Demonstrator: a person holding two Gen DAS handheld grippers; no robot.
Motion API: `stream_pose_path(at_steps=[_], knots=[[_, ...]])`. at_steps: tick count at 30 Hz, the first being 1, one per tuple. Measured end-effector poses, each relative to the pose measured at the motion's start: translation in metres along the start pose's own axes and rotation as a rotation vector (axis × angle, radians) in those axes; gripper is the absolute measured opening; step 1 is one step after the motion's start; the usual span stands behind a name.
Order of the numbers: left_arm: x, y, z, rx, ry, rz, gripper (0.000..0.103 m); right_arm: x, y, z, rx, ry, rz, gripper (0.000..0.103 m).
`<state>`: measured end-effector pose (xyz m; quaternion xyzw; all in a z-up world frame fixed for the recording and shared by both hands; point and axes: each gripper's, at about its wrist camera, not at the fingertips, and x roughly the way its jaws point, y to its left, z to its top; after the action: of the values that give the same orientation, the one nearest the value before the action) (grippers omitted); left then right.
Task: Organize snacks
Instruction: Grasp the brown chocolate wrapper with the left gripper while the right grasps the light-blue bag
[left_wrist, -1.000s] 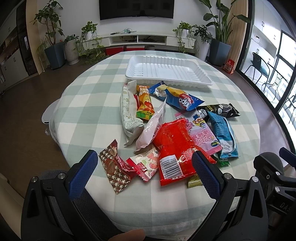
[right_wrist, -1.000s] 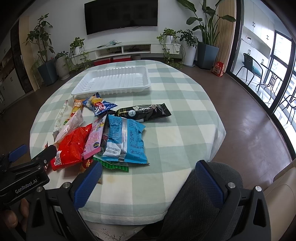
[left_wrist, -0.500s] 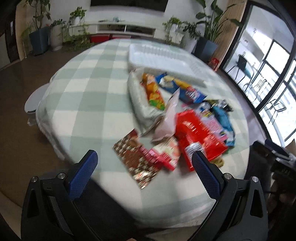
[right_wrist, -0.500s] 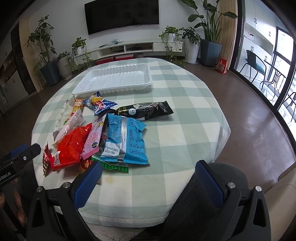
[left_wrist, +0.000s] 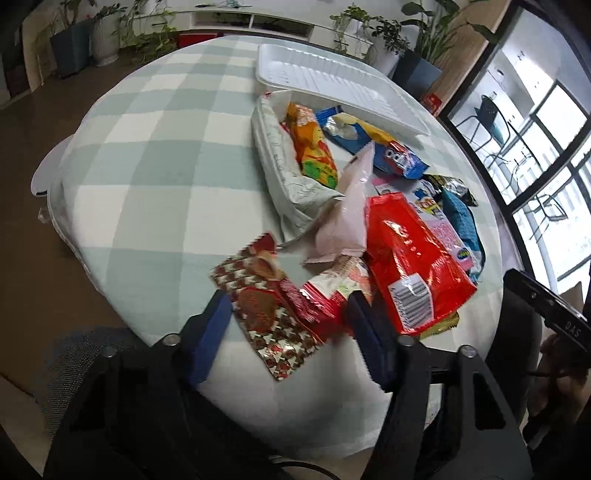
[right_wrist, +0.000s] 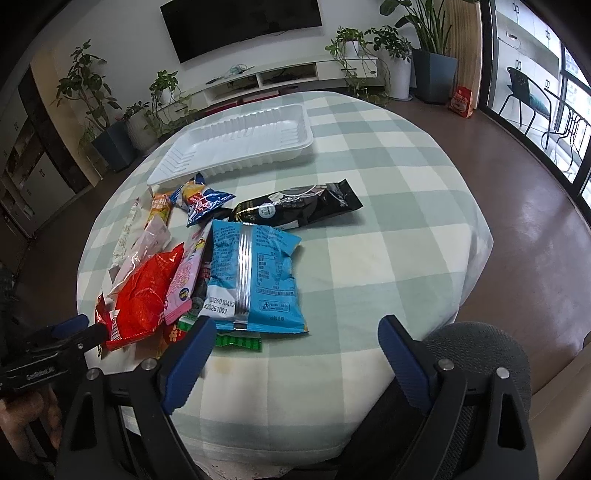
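Nearest us in the left wrist view, at six o'clock, our left gripper (left_wrist: 286, 332) has its blue pads apart on either side of the brown patterned packet (left_wrist: 266, 314) and the small red-and-white packet (left_wrist: 325, 295); whether the pads touch them we cannot tell. Just past them, toward one o'clock, lies the big red bag (left_wrist: 413, 266), with a pale pink pouch (left_wrist: 347, 218) and a white printed bag (left_wrist: 284, 173) at twelve o'clock. An orange packet (left_wrist: 314, 147) lies on the white bag, and a blue-and-yellow packet (left_wrist: 373, 144) sits just beside it.

In the right wrist view, our right gripper (right_wrist: 295, 354) is spread wide above the checked tablecloth (right_wrist: 388, 240) and holds nothing. At eleven o'clock from it lies the light blue bag (right_wrist: 255, 273), overlapping a pink packet (right_wrist: 184, 280); a green wrapper (right_wrist: 238, 341) peeks from under its near edge. The black packet (right_wrist: 299, 206) lies beyond, at twelve o'clock.

Farthest, at eleven o'clock, the white tray (right_wrist: 236, 144) stands with nothing in it, all the snacks on the cloth in front of it.
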<state>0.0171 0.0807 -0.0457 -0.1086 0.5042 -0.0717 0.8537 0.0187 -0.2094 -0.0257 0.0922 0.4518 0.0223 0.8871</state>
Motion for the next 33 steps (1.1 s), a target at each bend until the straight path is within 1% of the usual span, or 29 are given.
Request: stream_pose_path(at_steps=[1, 3, 5, 7, 9, 10, 14, 15, 17, 18, 19, 21, 23, 26, 28, 33], knots=[[0.0, 0.004, 0.001, -0.008, -0.001, 0.012, 0.054, 0.001, -0.001, 0.0, 0.001, -0.001, 0.003, 0.087], [0.003, 0.008, 0.002, -0.02, 0.007, 0.015, 0.054, 0.002, -0.004, 0.001, 0.01, 0.001, 0.012, 0.085], [0.004, 0.008, 0.002, -0.006, 0.013, 0.019, 0.054, 0.004, -0.004, 0.002, 0.011, 0.001, 0.026, 0.084], [0.006, 0.007, 0.005, 0.014, 0.02, 0.033, 0.053, 0.006, -0.001, 0.001, 0.001, 0.006, 0.036, 0.079], [0.007, 0.006, 0.006, 0.024, 0.025, 0.035, 0.052, 0.007, 0.003, 0.0, -0.015, 0.012, 0.043, 0.077], [0.007, 0.006, 0.006, 0.038, 0.03, 0.044, 0.05, 0.007, 0.003, 0.0, -0.021, 0.012, 0.045, 0.077], [0.013, -0.007, 0.005, 0.137, 0.069, 0.114, 0.05, 0.005, 0.002, 0.0, -0.023, -0.002, 0.038, 0.076], [0.014, -0.01, 0.006, 0.148, 0.073, 0.123, 0.049, 0.006, 0.002, 0.001, -0.02, -0.003, 0.038, 0.076], [0.017, -0.012, 0.009, 0.154, 0.069, 0.115, 0.048, 0.006, 0.002, 0.001, -0.02, -0.001, 0.04, 0.076], [0.017, -0.013, 0.009, 0.164, 0.064, 0.109, 0.047, 0.006, 0.003, 0.0, -0.025, 0.001, 0.042, 0.075], [0.017, -0.014, 0.009, 0.183, 0.062, 0.115, 0.04, 0.006, 0.004, -0.001, -0.031, 0.001, 0.042, 0.074], [0.017, -0.013, 0.008, 0.209, 0.063, 0.127, 0.034, 0.006, 0.004, -0.001, -0.037, 0.0, 0.037, 0.072], [0.015, -0.012, 0.007, 0.222, 0.066, 0.122, 0.032, 0.005, 0.003, 0.0, -0.032, -0.006, 0.037, 0.072], [0.015, -0.015, 0.003, 0.263, 0.063, 0.143, 0.03, 0.005, 0.003, 0.001, -0.031, -0.012, 0.036, 0.07], [0.014, -0.018, 0.001, 0.29, 0.05, 0.148, 0.026, 0.005, 0.004, 0.001, -0.036, -0.007, 0.04, 0.068], [0.006, -0.015, -0.003, 0.276, 0.015, 0.112, 0.022, 0.005, 0.004, 0.005, -0.033, -0.014, 0.04, 0.067]])
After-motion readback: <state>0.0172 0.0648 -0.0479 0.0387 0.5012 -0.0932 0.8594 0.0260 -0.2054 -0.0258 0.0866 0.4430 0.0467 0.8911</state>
